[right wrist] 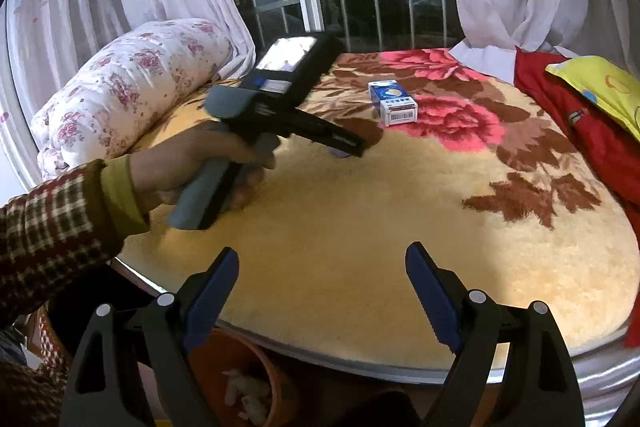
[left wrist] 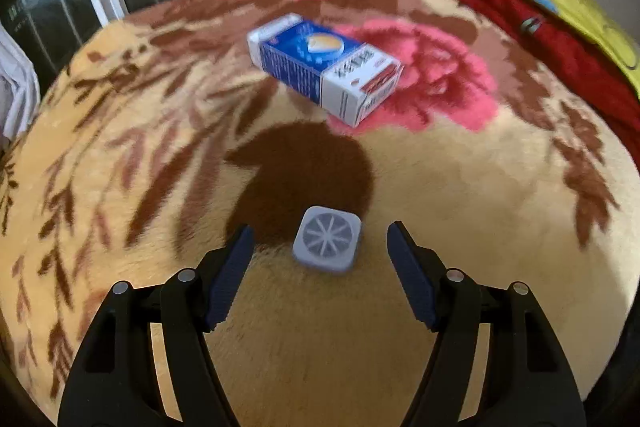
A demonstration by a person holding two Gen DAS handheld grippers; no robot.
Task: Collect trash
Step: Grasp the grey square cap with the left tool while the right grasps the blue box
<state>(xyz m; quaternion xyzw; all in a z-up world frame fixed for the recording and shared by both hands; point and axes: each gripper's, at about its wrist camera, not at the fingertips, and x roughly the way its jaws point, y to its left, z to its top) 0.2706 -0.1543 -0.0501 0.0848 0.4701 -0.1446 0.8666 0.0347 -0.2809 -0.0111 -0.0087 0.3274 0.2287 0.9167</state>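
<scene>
A small grey square piece of trash (left wrist: 327, 239) with a star pattern lies on the flowered blanket (left wrist: 440, 207). My left gripper (left wrist: 320, 239) is open, low over the blanket, its fingers on either side of the piece and apart from it. A blue and white carton (left wrist: 324, 65) lies on its side farther back; it also shows in the right wrist view (right wrist: 393, 102). My right gripper (right wrist: 322, 263) is open and empty above the bed's near edge. The left gripper (right wrist: 352, 147) shows there, held by a hand, and mostly hides the grey piece.
An orange bin (right wrist: 256, 387) with white scraps stands below the bed's near edge. A rolled flowered quilt (right wrist: 128, 83) lies at the left, a red cloth (right wrist: 580, 131) and a yellow pillow (right wrist: 604, 87) at the right. Curtains and a barred window stand behind.
</scene>
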